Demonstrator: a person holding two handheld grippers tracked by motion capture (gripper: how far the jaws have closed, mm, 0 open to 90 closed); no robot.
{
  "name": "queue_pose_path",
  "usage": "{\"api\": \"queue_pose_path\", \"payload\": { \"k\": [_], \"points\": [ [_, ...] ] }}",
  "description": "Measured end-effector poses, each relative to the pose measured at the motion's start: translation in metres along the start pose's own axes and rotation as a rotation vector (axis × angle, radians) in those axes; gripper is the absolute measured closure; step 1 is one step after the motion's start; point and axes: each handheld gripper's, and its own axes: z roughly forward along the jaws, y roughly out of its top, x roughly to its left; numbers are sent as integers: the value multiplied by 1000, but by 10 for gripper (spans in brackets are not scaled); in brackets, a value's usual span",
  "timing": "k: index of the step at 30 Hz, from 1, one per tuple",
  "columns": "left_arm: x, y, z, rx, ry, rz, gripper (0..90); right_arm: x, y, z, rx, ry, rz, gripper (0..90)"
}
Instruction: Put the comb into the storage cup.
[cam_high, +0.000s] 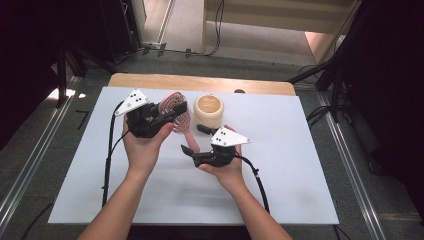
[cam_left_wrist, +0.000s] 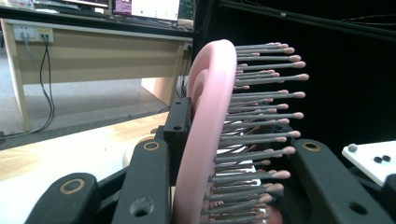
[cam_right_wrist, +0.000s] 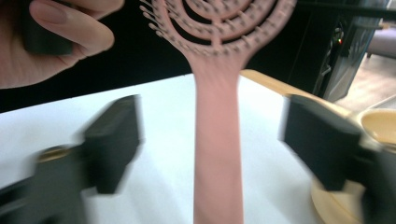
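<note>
High view, left to right. The left forearm enters from the bottom edge and rises toward the table's (cam_high: 300, 165) middle; the left hand (cam_high: 142, 145) is cupped palm-up under the left gripper (cam_high: 172, 111), whose jaws point right and slightly away from the person. The jaws are clamped on the head of the pink brush (cam_high: 178, 112), held above the white tabletop, bristles toward the person. In the left gripper view the brush (cam_left_wrist: 205, 135) stands on edge between the two black jaws, back against one jaw, bristle tips toward the other.

Right of the brush, a cream cup (cam_high: 208, 110) stands upright on the table, near the brush head but apart from it.

The right forearm enters from the bottom and angles up-left; the right hand (cam_high: 227, 167) cradles the right gripper (cam_high: 192, 152), jaws pointing left. In the right gripper view the brush handle (cam_right_wrist: 218, 154) runs down between the jaws, which stand wide apart, clear of it on both sides and blurred.
</note>
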Motion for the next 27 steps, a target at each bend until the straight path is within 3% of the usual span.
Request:
{"api": "queue_pose_path", "payload": {
  "k": [3, 8, 20, 27],
  "points": [
    [1, 0, 1, -3, 4, 1, 643, -4, -2, -8, -12, 11, 18, 0],
    [6, 0, 3, -2, 0, 1, 644, -12, -2, -23, -22, 13, 30, 0],
    [15, 4, 10, 6, -15, 5, 644, -36, -23, -62, -5, -92, 50, 0],
    [17, 8, 13, 3, -20, 6, 644, -48, -34, -85, -16, -128, 79, 0]
  ]
}}
